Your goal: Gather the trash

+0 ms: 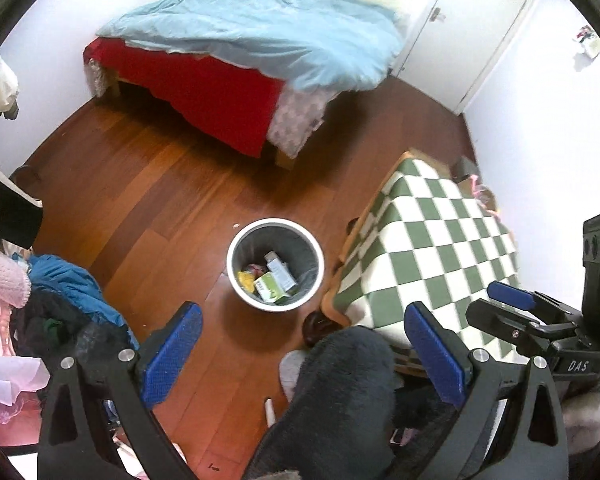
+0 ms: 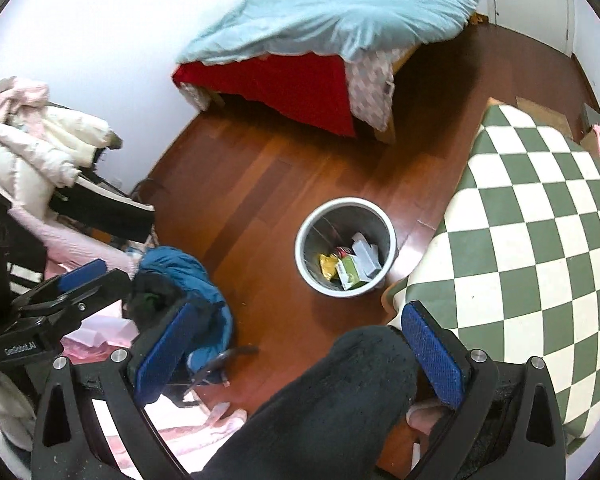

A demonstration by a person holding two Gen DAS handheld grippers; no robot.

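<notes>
A round grey trash bin with a white rim (image 1: 231, 264) stands on the wooden floor and also shows in the right wrist view (image 2: 302, 252). Inside lie a green box (image 1: 270, 287), a pale carton (image 1: 281, 270) and a yellow wrapper (image 1: 245, 279); they also show in the right wrist view, the green box (image 2: 350, 274) and the yellow wrapper (image 2: 327, 266). My left gripper (image 1: 300, 356) is open and empty, held high above the floor near the bin. My right gripper (image 2: 296, 356) is open and empty too. The right gripper also shows at the right of the left wrist view (image 1: 512, 300).
A table with a green-and-white checked cloth (image 1: 432, 248) stands right of the bin. A bed with a light blue duvet (image 1: 260, 36) is at the back. Piled clothes (image 1: 60, 300) lie at the left. A dark-trousered leg (image 2: 332, 408) is below the grippers. A white door (image 1: 480, 28) is at back right.
</notes>
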